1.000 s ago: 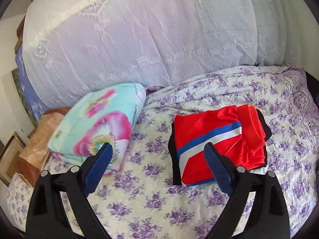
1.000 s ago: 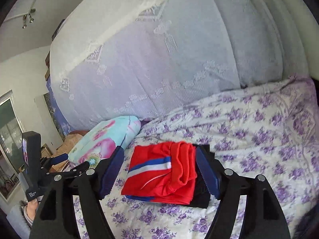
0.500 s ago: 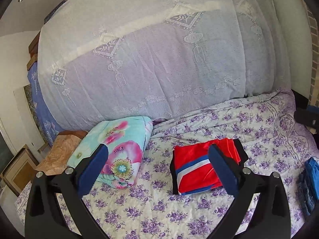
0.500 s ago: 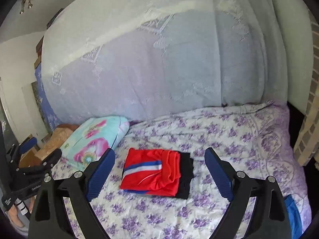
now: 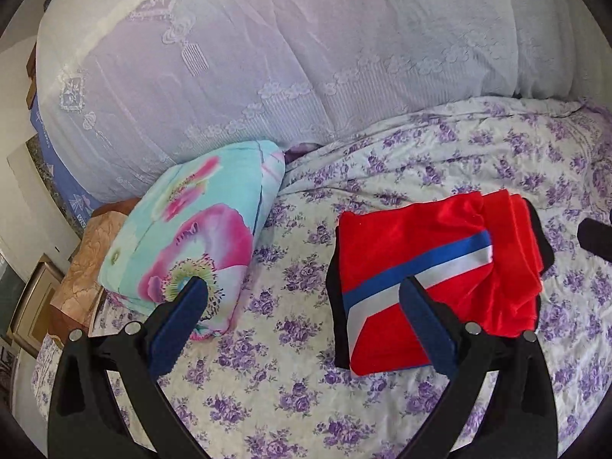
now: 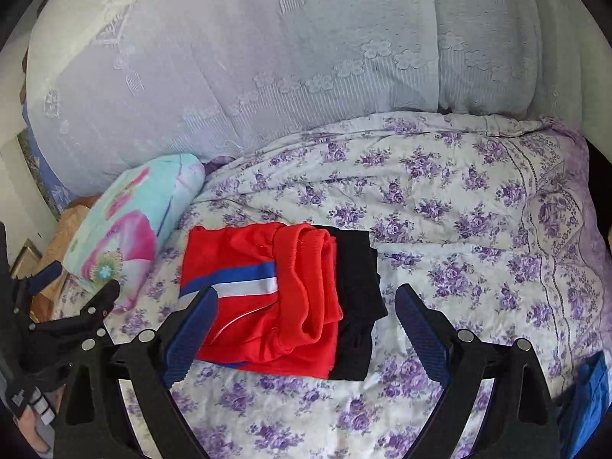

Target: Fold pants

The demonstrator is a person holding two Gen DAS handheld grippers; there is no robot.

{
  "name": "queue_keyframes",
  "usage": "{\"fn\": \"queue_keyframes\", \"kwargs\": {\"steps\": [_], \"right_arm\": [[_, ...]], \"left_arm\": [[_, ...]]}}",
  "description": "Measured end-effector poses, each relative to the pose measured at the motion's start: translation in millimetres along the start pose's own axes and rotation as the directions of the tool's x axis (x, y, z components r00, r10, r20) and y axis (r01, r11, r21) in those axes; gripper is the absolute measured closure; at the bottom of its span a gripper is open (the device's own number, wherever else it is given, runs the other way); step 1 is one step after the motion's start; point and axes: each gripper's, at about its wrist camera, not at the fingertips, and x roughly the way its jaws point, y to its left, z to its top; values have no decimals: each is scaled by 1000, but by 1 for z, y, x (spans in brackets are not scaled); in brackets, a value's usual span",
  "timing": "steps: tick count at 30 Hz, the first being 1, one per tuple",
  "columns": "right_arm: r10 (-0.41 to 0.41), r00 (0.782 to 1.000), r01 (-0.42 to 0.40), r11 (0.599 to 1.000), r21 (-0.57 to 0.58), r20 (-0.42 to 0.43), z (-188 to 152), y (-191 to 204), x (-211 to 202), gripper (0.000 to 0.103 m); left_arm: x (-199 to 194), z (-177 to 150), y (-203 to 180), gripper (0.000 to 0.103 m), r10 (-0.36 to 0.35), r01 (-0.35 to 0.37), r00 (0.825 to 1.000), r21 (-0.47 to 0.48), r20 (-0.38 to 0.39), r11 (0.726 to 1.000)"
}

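Red pants point(image 5: 440, 267) with a blue and white stripe lie folded on the flowered bed sheet point(image 5: 420, 160), on top of a folded black garment point(image 6: 357, 267). My left gripper point(image 5: 302, 287) hovers open over the sheet just left of the stack, its right finger in front of the stripe, nothing between the pads. My right gripper point(image 6: 306, 293) is open above the near edge of the red pants point(image 6: 267, 287) and does not touch them. In the right wrist view the left gripper point(image 6: 76, 306) shows at the left edge.
A turquoise pillow point(image 5: 183, 244) with pink flowers lies left of the stack. A tall mound under white lace cloth point(image 5: 267, 57) closes off the back of the bed. A brown cushion point(image 5: 84, 260) sits at the left edge. Blue cloth point(image 6: 589, 394) lies at the lower right.
Both grippers drew back from the bed, then came in close and lower over the folded stack again. The right jaws have spread wider. The stack has not moved.
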Motion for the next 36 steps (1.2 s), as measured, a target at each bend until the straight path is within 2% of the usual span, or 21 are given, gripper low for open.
{"fn": "queue_keyframes", "kwargs": {"steps": [5,7,8,9,12,14,16,19,22,28,36], "right_arm": [[-107,994,105,990,-95,-22,-1,7,64,9],[-160,985,152,981,-123,-58,-8,6,93,9],[-165,982,153,981,-123,-96,-12,3,109,9],[-135,982,122,988,-100,-131,-18,-2,122,7],[-63,991,60,998,-25,-115,-26,-15,127,4],[-66,993,64,998,-26,-95,-25,-13,116,4],[-25,998,25,1000,0,-50,-24,-13,97,4],[37,999,-37,998,53,6,-25,-16,62,4],[62,997,-65,996,62,50,-28,-16,28,4],[90,987,-95,995,33,136,-52,-12,-45,4],[135,958,-111,988,-109,253,-100,14,-157,4]], "left_arm": [[70,5,-10,5,-12,8,997,-49,-82,999],[95,2,-18,5,-2,-3,994,-45,-113,999],[107,-2,-22,5,1,-6,991,-39,-132,999],[118,-7,-27,5,-1,-4,988,-34,-152,999],[125,-19,-32,5,3,-7,991,-30,-131,1000],[113,-20,-28,5,-30,28,995,-27,-95,999],[90,-22,-21,5,-87,86,995,-36,-45,996],[45,-25,-14,5,-72,73,995,-17,71,997],[0,-33,-8,5,-66,67,985,-1,156,998],[-71,-57,6,5,-88,96,972,-27,219,995],[-146,-100,24,5,-81,95,959,-41,272,995]]}}
